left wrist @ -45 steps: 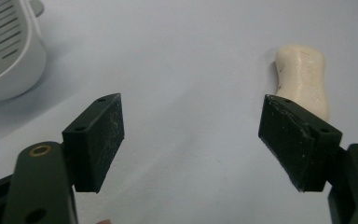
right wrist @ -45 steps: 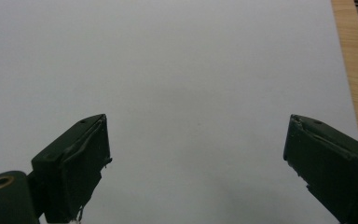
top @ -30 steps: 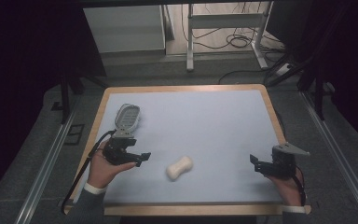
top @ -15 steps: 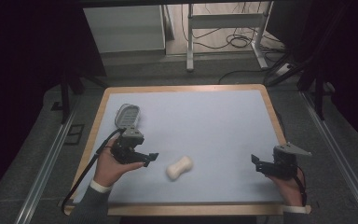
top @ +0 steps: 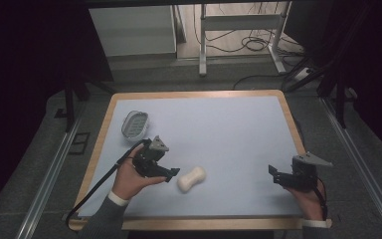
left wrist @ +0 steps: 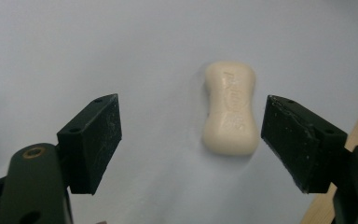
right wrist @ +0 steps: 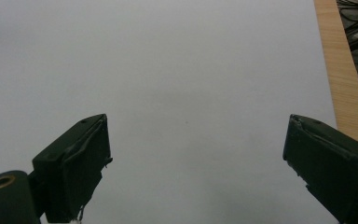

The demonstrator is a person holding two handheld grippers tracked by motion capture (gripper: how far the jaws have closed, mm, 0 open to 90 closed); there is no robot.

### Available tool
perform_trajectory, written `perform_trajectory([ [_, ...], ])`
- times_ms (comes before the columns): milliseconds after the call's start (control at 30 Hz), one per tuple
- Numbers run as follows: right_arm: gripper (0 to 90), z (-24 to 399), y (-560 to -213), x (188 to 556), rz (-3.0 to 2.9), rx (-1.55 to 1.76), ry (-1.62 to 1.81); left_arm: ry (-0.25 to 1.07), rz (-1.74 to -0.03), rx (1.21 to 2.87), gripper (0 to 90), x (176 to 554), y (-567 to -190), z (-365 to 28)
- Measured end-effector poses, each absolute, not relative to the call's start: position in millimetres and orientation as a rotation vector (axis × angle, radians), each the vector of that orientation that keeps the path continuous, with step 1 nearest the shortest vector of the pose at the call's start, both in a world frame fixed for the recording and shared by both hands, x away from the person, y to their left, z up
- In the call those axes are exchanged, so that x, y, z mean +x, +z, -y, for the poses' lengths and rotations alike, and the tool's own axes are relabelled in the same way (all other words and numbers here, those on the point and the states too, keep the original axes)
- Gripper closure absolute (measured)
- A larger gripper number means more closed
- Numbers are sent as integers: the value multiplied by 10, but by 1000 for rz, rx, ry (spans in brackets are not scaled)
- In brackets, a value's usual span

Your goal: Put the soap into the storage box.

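Soap bar [top: 191, 179] on mat, outside empty soap dish [top: 135, 123]

Soap bar [top: 191, 179] on table [top: 229, 124], soap dish [top: 135, 123] behind-left of it

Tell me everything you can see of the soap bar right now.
The soap bar is cream-white, smooth and waisted like a peanut, with rounded ends and raised lettering on its top face that is too blurred to read. It looks whole and dry. It lies flat on the pale blue table mat, toward the near edge, left of centre. Nothing touches it: the left gripper sits just beside it with jaws open, and in the left gripper view the bar lies ahead of the jaws, nearer the right-hand one.
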State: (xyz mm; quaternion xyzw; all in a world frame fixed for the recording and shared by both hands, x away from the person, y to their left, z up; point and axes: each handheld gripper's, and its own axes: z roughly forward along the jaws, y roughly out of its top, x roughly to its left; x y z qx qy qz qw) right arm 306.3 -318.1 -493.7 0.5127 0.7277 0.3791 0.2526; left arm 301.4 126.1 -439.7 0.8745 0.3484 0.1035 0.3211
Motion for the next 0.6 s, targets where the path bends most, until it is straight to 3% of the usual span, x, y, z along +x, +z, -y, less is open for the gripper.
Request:
perform_trajectory([
  [600,73,3190,-4968,3076,-1986,1397,1015,190,-886,2411,206,3064,-4705,-843],
])
